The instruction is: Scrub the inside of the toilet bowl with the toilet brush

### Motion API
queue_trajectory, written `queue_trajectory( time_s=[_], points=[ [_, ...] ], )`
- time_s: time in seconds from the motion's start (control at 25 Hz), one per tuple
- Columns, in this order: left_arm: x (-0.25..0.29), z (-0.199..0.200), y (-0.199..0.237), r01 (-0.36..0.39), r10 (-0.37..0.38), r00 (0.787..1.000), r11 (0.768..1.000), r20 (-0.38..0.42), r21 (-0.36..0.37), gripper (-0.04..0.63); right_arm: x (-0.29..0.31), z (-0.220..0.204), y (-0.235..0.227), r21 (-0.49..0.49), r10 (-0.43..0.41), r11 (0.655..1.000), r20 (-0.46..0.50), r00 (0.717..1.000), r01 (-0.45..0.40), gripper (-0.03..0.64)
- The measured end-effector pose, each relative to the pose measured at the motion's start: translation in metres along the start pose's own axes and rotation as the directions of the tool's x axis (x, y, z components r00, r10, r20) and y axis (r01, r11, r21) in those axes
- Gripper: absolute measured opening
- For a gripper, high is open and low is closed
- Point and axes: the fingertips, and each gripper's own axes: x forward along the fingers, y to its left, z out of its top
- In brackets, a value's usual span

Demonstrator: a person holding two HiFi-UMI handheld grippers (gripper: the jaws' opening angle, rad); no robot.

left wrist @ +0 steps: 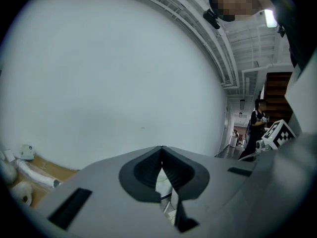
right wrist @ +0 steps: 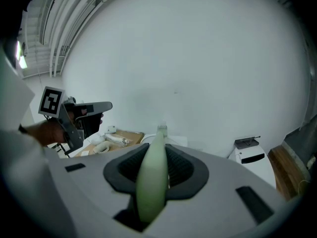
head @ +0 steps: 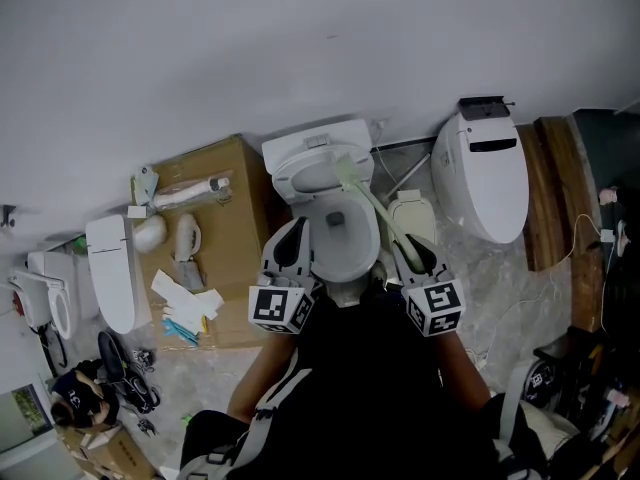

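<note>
The white toilet (head: 335, 163) stands against the wall, its open bowl (head: 368, 240) straight ahead of me in the head view. A pale green toilet brush (head: 372, 203) slants from my right gripper (head: 408, 250) up to the bowl's far rim, where its head (head: 346, 173) lies. In the right gripper view the brush handle (right wrist: 152, 180) runs between the jaws of that gripper (right wrist: 157, 158), which is shut on it. My left gripper (head: 292, 233) hovers over the bowl's left rim. Its jaws (left wrist: 161, 155) are shut with nothing between them.
A cardboard box (head: 228, 230) with white fittings and papers sits left of the toilet, a loose white seat (head: 112, 273) beside it. A second white toilet unit (head: 482, 173) and wooden planks (head: 555, 188) lie to the right. A small white holder (head: 412, 214) stands beside the bowl.
</note>
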Motion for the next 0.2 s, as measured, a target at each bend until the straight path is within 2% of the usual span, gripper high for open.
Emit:
queue_trajectory(
  time_s=[0.2],
  points=[
    [0.0014, 0.0005, 0.0017, 0.007, -0.007, 1.0, 1.0, -0.002, 0.002, 0.006, 0.0032, 0.0014, 0.0013, 0.0, -0.005, 1.0, 0.001, 1.0, 0.005, 0.112]
  ],
)
